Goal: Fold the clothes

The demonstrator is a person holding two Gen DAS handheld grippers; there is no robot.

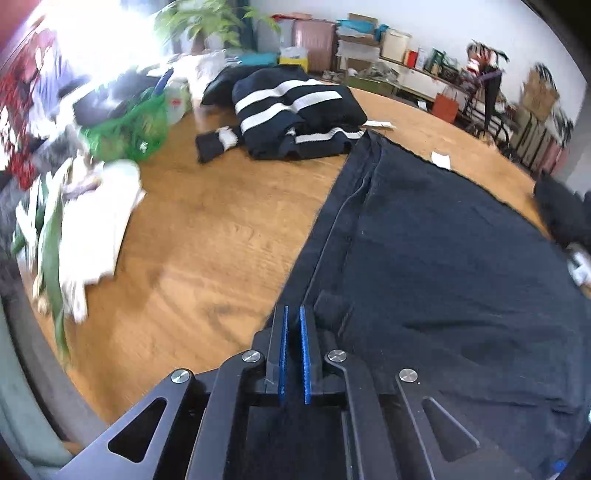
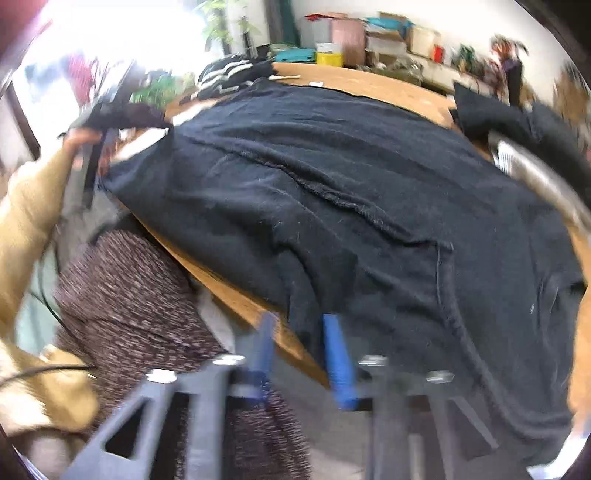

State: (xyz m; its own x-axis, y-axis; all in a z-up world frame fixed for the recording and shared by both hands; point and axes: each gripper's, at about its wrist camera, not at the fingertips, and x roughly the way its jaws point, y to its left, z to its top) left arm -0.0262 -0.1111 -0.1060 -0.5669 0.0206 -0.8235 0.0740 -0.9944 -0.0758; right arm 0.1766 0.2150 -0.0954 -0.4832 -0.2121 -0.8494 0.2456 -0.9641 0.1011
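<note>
Wooden counter [image 1: 207, 236] carried spread dark garment [image 1: 443, 236], striped sweater [image 1: 295, 110], green bag [image 1: 129, 129], white clothes [image 1: 92, 229].

A lived-in home, seemingly a living or dining room used for laundry. A round wooden desk [image 1: 207, 236] carries a spread dark garment [image 1: 443, 258], a folded navy sweater with white stripes [image 1: 295, 110] beyond it and a green mesh bag [image 1: 129, 133] to the sweater's left. Behind the desk, against the white wall, stand a pink suitcase [image 1: 314, 40], stacked cardboard boxes [image 1: 365, 33], a leafy houseplant [image 1: 207, 18] and a low, cluttered shelf [image 1: 424, 70].
</note>
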